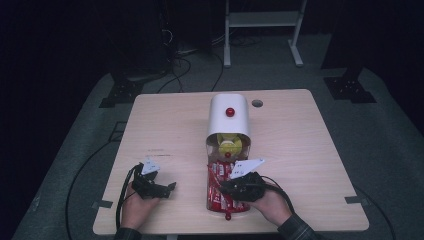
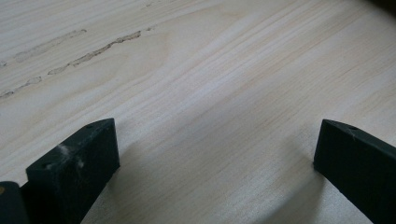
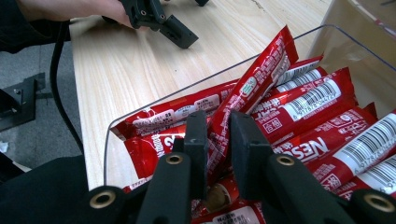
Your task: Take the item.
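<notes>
Pinching one red sachet point(image 3: 243, 100) from the clear tray point(image 3: 140, 114) at the table's point(image 1: 300, 150) near middle, your right gripper point(image 3: 218, 140) lifts it clear, while your left gripper point(image 2: 215, 154) rests spread and empty on bare wood at the left, presumably waiting.

High view overhead, gripper views close — table point(image 1: 300, 150) shared

"NES…" (upside down) on red sachets point(image 3: 299, 126) — barcodes, digits unreadable
</notes>
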